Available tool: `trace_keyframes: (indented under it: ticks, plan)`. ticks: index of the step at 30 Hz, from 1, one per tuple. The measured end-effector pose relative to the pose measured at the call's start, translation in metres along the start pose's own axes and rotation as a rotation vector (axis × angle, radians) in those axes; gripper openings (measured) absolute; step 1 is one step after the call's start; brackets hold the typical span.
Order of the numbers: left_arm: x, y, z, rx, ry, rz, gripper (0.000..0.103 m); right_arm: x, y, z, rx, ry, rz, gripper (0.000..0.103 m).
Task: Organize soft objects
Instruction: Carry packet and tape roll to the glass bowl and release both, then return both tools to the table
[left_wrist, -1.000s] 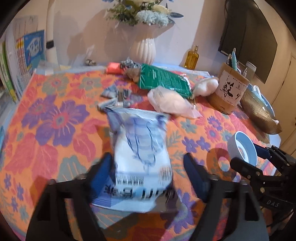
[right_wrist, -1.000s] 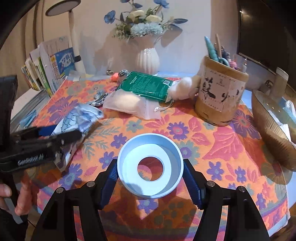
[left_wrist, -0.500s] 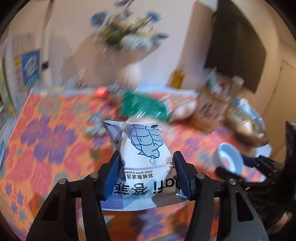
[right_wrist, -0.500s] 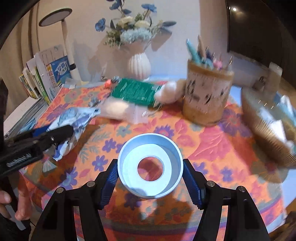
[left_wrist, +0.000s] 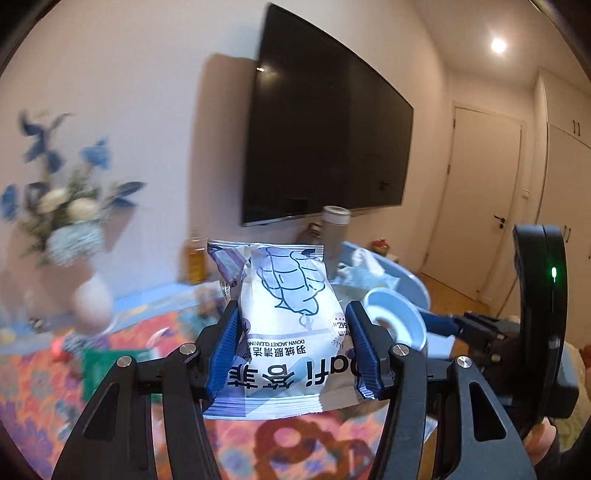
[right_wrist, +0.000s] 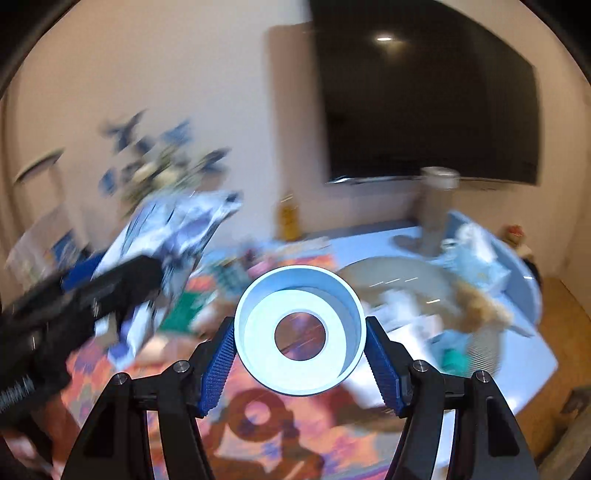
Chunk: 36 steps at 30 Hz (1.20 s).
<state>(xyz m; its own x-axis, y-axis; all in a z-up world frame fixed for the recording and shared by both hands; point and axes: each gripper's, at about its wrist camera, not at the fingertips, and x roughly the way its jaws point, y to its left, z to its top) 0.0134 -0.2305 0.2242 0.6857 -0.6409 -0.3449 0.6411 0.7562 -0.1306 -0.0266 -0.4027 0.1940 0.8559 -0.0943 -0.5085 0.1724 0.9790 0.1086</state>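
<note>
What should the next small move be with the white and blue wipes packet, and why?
Probably carry the soft white and blue wipes packet right toward the woven basket: the left hand-held gripper clamps it above the floral tablecloth, and that basket already holds soft items.

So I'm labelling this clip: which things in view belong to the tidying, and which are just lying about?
In the job:
- wipes packet, in the left gripper
- pale blue ring, in the right gripper

Lying about:
- flower vase
- wall TV
- amber bottle
</note>
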Motion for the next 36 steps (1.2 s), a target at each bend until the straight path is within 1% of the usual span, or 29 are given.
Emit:
trace_keyframes:
  ticks: [3, 6, 10, 13, 14, 15, 16, 17, 18, 19, 21, 23, 25, 27, 29, 31, 33, 34, 35, 36]
  plan:
    - [0.043, -0.018, 0.011, 0.005, 0.058, -0.022, 0.054, 0.013, -0.050, 0.017, 0.153, 0.036, -0.013, 0.066]
    - [0.079, -0.024, 0.010, -0.009, 0.119, -0.041, 0.054, 0.028, -0.091, 0.025, 0.246, 0.059, -0.072, 0.066]
    - [0.119, -0.031, 0.002, -0.030, 0.191, -0.076, 0.054, 0.048, -0.126, 0.023, 0.345, 0.101, -0.081, 0.066]
    - [0.141, -0.038, -0.005, -0.016, 0.228, -0.064, 0.054, 0.066, -0.138, 0.018, 0.368, 0.147, -0.133, 0.067]
    - [0.147, -0.039, -0.007, -0.014, 0.236, -0.073, 0.056, 0.073, -0.142, 0.017, 0.375, 0.163, -0.151, 0.067]
    - [0.149, -0.039, -0.007, -0.015, 0.233, -0.091, 0.063, 0.080, -0.147, 0.015, 0.396, 0.186, -0.155, 0.067]
    - [0.150, -0.038, -0.009, -0.012, 0.215, -0.130, 0.070, 0.086, -0.153, 0.013, 0.422, 0.213, -0.132, 0.070]
    - [0.148, -0.036, -0.010, -0.009, 0.196, -0.156, 0.087, 0.090, -0.160, 0.010, 0.447, 0.231, -0.104, 0.070]
    - [0.145, -0.033, -0.012, -0.016, 0.184, -0.157, 0.094, 0.091, -0.167, 0.006, 0.477, 0.236, -0.083, 0.070]
    - [0.142, -0.030, -0.014, -0.029, 0.177, -0.155, 0.094, 0.089, -0.173, 0.002, 0.502, 0.230, -0.080, 0.070]
    - [0.136, -0.023, -0.015, -0.057, 0.168, -0.178, 0.094, 0.082, -0.180, -0.006, 0.530, 0.216, -0.089, 0.071]
    - [0.129, -0.020, -0.015, -0.073, 0.163, -0.195, 0.094, 0.077, -0.182, -0.013, 0.547, 0.218, -0.065, 0.076]
    - [0.118, -0.018, -0.015, -0.056, 0.155, -0.204, 0.094, 0.071, -0.180, -0.017, 0.558, 0.216, -0.041, 0.076]
    - [0.100, -0.017, -0.016, -0.024, 0.146, -0.194, 0.094, 0.060, -0.171, -0.017, 0.539, 0.196, -0.022, 0.076]
    - [0.082, -0.016, -0.015, -0.003, 0.127, -0.180, 0.094, 0.050, -0.157, -0.012, 0.496, 0.181, -0.006, 0.081]
    - [0.056, -0.012, -0.016, 0.011, 0.096, -0.154, 0.094, 0.041, -0.141, -0.007, 0.463, 0.157, 0.014, 0.082]
    - [0.028, -0.003, -0.023, 0.032, 0.073, -0.103, 0.094, 0.028, -0.119, -0.003, 0.409, 0.122, 0.045, 0.082]
    - [0.015, 0.003, -0.028, 0.040, 0.070, -0.077, 0.094, 0.024, -0.108, -0.002, 0.376, 0.103, 0.058, 0.084]
    - [-0.002, 0.012, -0.033, 0.041, 0.074, -0.038, 0.094, 0.018, -0.092, -0.001, 0.325, 0.079, 0.071, 0.091]
    - [-0.014, 0.021, -0.036, 0.034, 0.074, -0.005, 0.094, 0.013, -0.076, -0.001, 0.283, 0.058, 0.084, 0.096]
